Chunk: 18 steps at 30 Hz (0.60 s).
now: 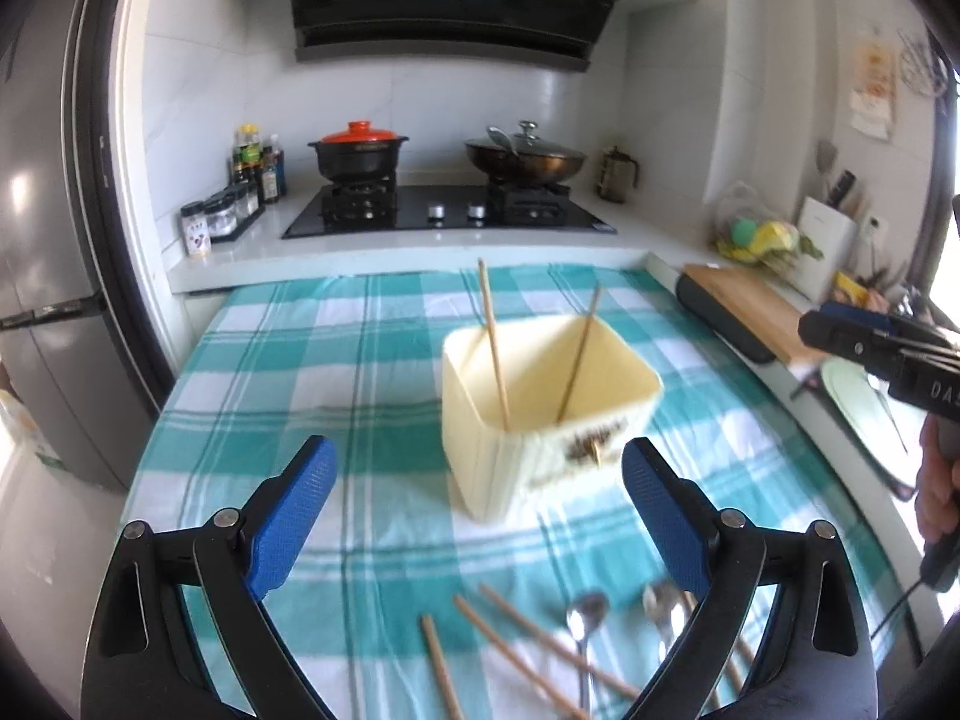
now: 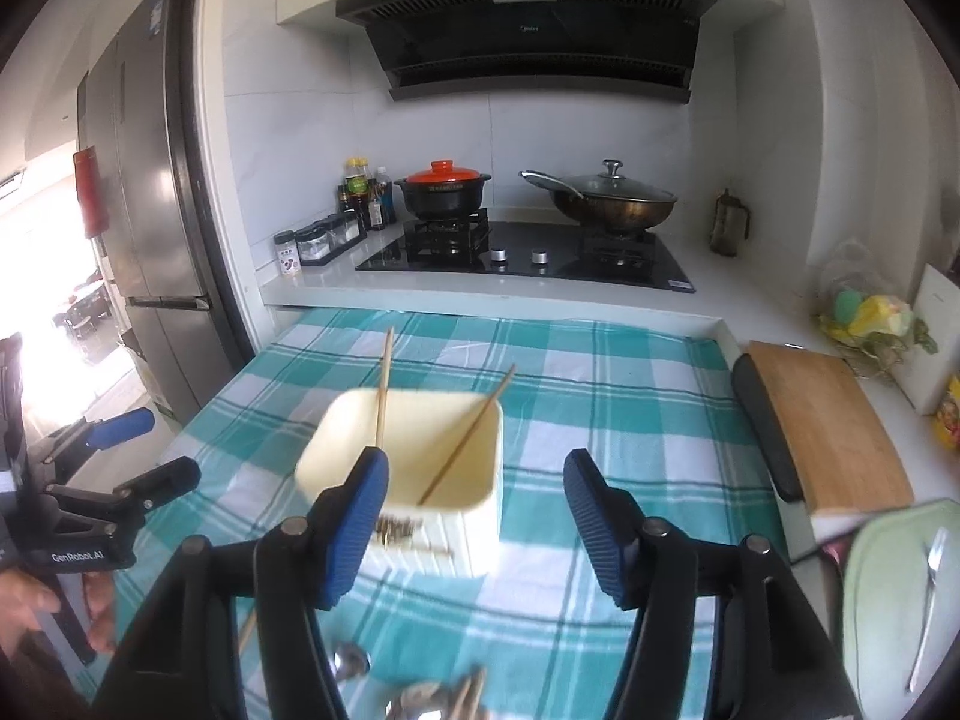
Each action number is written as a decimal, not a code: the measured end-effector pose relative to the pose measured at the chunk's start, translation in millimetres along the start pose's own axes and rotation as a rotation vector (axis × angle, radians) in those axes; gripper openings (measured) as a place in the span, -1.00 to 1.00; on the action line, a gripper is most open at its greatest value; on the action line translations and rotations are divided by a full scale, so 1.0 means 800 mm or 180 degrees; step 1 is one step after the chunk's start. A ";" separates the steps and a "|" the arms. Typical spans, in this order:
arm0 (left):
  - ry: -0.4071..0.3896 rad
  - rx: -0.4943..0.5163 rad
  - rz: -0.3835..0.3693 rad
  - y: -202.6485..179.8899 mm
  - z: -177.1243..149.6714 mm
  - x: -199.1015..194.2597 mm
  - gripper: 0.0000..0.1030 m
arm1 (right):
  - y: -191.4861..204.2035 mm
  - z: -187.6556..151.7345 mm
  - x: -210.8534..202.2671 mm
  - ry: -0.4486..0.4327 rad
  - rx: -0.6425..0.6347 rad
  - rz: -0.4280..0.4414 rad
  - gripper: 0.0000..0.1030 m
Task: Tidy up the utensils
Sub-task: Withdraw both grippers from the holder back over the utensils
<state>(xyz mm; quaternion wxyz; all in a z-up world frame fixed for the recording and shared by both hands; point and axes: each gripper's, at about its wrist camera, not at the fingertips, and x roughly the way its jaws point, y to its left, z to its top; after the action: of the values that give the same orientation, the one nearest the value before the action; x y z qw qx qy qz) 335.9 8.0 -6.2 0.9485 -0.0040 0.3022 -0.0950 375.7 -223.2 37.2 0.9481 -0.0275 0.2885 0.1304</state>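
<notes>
Both the left hand-held gripper [image 1: 474, 510] and right hand-held gripper [image 2: 477, 519] gape empty; at six o'clock, thin, stiff, light chopsticks [image 1: 510, 648] suit a mid-shaft pinch.

A home kitchen: ahead of the gripper a gas hob [image 1: 447, 211] carries a red-lidded pot [image 1: 359, 151] and a wok [image 1: 525, 159] under an extractor hood [image 1: 456, 0], with a fridge [image 2: 150, 192] to its left and a chopping board [image 2: 831, 420] to its right.

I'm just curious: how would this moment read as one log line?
left gripper: open, empty | right gripper: open, empty | holder: two chopsticks
</notes>
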 end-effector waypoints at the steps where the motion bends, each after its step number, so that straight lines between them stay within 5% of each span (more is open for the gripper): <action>1: 0.0022 0.0008 -0.0016 -0.001 -0.010 -0.007 0.87 | 0.002 -0.013 -0.014 -0.0024 -0.0001 -0.0010 0.21; 8: 0.0108 0.0124 -0.0082 -0.023 -0.101 -0.067 0.99 | 0.012 -0.097 -0.088 -0.0152 0.0063 -0.0182 0.21; 13: -0.0018 0.0122 0.0155 -0.023 -0.157 -0.102 0.99 | 0.007 -0.160 -0.136 -0.0308 0.0269 -0.0423 0.21; 18: 0.0159 -0.0191 0.0028 -0.003 -0.200 -0.104 0.99 | 0.002 -0.226 -0.156 -0.0255 0.0419 -0.0716 0.21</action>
<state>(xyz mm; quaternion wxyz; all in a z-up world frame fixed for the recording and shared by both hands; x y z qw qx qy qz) 177.1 28.7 -89.0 0.9405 -0.0287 0.3286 -0.0818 177.6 -273.3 -44.3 0.9673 0.0078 0.2534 0.0050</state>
